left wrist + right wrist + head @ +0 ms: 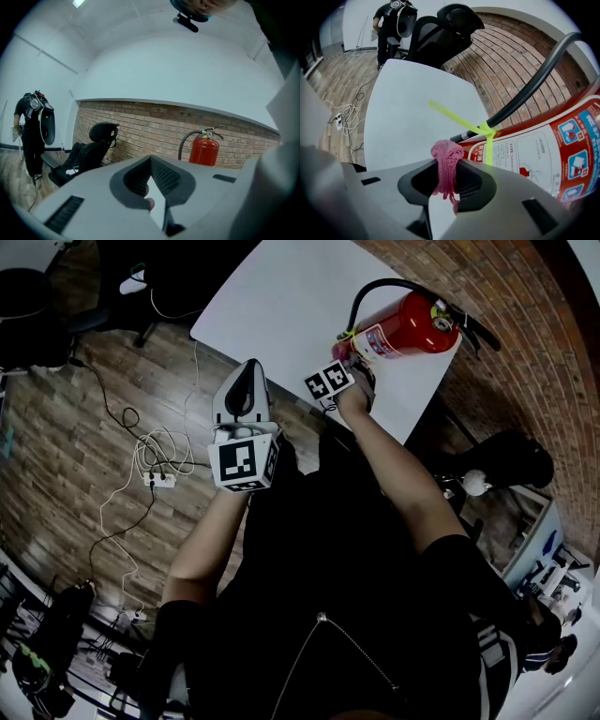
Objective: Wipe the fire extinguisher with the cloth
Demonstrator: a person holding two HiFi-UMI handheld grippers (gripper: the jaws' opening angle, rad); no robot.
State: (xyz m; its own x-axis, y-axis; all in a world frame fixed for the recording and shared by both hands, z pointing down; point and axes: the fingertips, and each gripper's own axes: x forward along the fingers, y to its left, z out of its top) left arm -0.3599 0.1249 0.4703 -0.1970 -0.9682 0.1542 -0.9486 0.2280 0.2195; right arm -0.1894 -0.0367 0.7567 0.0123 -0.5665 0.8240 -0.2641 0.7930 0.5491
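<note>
Two grippers, one job: the right gripper (345, 352) has its jaws pinched tight on a bunched pink cloth (446, 164), held close to the lower end of the red fire extinguisher (408, 332) on the white table (281, 296), probably to begin wiping. The left gripper (249, 376) (jaws together, nothing between them) waits well back from the extinguisher.

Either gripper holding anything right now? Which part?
Right gripper pinches the pink cloth by a bunched fold, a wad sticking out past the tips. Left gripper: jaws together, nothing between them.
</note>
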